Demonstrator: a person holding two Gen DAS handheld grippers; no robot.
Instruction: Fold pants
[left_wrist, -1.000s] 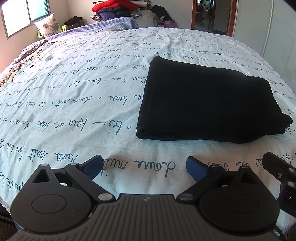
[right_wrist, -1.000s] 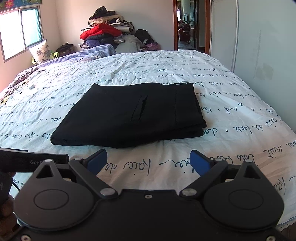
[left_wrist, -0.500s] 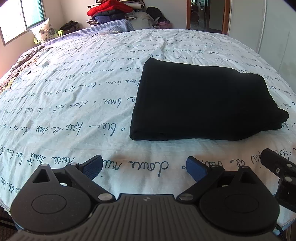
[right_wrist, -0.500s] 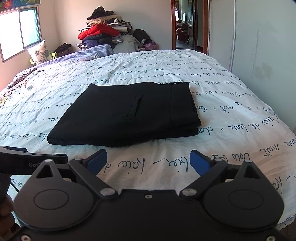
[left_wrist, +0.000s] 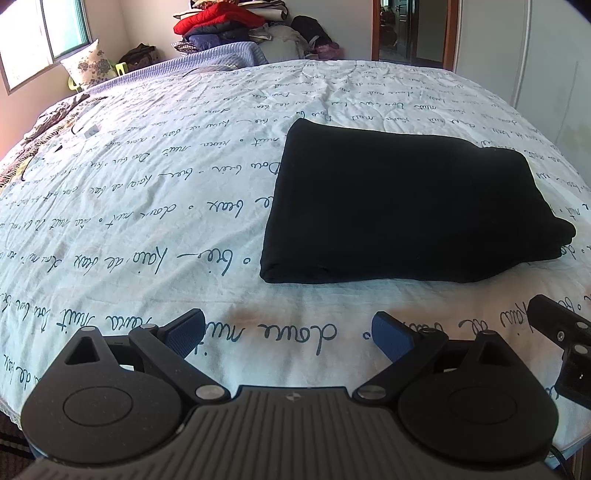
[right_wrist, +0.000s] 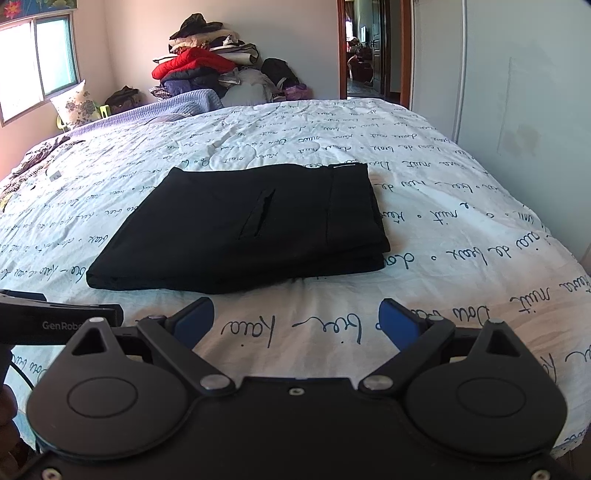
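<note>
Black pants (left_wrist: 402, 206) lie folded in a flat rectangle on the bed, also in the right wrist view (right_wrist: 251, 229), with a pocket slit on top. My left gripper (left_wrist: 288, 334) is open and empty, held near the bed's front edge, short of the pants. My right gripper (right_wrist: 297, 325) is open and empty, also short of the pants' near edge. Part of the right gripper's body (left_wrist: 561, 347) shows at the right of the left wrist view. The left gripper's body (right_wrist: 55, 321) shows at the left of the right wrist view.
The bed (left_wrist: 147, 221) has a white sheet printed with blue script. A pile of clothes (right_wrist: 207, 70) and a lilac blanket (right_wrist: 166, 107) lie at the far end. A pillow (right_wrist: 75, 105) sits by the window. A white wardrobe (right_wrist: 517, 92) stands on the right, beside an open door (right_wrist: 365, 48).
Both grippers have drawn back a little toward the bed's front edge and tilted slightly. The pants lie unmoved. Both grippers stay open.
</note>
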